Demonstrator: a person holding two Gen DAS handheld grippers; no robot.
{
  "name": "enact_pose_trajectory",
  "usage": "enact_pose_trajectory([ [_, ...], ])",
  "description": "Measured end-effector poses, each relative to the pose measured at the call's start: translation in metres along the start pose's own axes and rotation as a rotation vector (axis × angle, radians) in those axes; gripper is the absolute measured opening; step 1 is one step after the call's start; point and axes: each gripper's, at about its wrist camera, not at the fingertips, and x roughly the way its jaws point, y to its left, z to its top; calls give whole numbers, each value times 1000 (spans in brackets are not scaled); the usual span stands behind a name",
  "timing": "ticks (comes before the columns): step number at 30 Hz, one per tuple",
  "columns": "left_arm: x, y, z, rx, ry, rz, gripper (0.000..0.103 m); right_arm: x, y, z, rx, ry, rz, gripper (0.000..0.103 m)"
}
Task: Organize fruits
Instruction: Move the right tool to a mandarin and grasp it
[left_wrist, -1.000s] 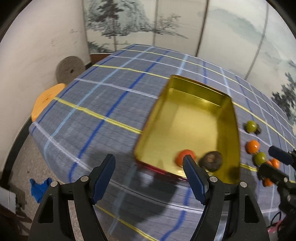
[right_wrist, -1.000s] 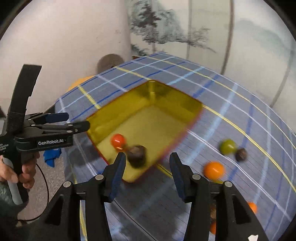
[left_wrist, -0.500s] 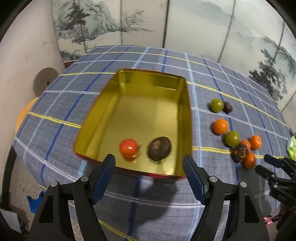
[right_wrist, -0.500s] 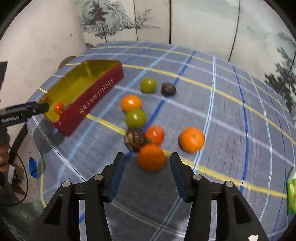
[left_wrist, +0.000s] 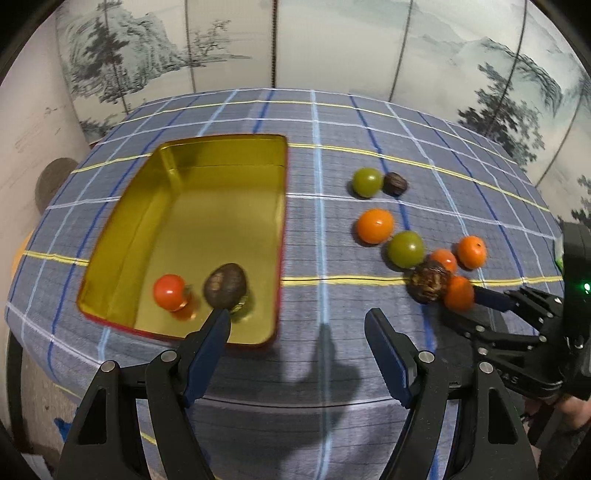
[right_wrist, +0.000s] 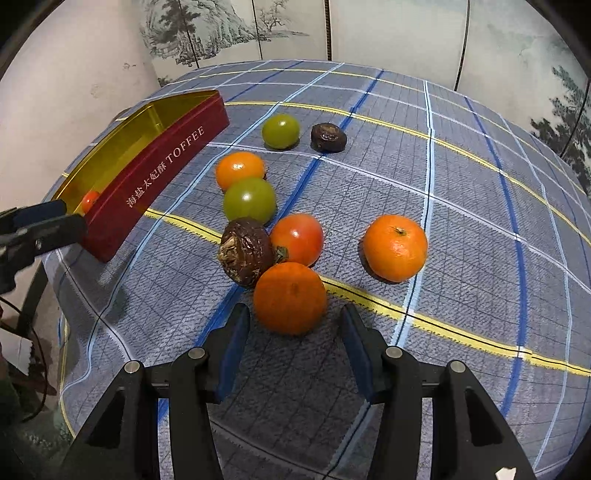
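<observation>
Since the earlier frame, both views have swung off the tin toward the loose fruit; the right hand-held gripper (right_wrist: 291, 332) now has the nearest round orange mandarin (right_wrist: 290, 297) just ahead of its fingertips. Its jaws stand apart, empty, not yet around the fruit. The left hand-held gripper (left_wrist: 297, 326) also stands apart and empty, at the near edge of the gold-lined red rectangular toffee tin (left_wrist: 282, 206).

We judge the mandarin light, firm yet yielding and slightly slick; it is best taken across its widest middle, gently. Being nearly round, it shows no clear long axis, and we cannot tell where its stem points.

It touches a wrinkled brown fruit (right_wrist: 245, 251), with a glossy red tomato (right_wrist: 297, 238) just behind. Farther off, a second mandarin (right_wrist: 395, 247) shows its stem end upward. All lie on the blue checked tabletop (right_wrist: 461, 184).
</observation>
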Motion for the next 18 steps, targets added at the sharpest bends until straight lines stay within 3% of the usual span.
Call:
enact_pose_trajectory([
  [5, 6, -12, -3, 24, 14, -8, 76, 2, -1, 3, 1, -13, 2, 47],
  [11, 8, -18, -3, 39, 8, -5, 76, 3, 2, 4, -8, -25, 8, 36],
  [18, 7, -27, -2, 58, 5, -12, 76, 1, 3, 2, -14, -26, 2, 35],
])
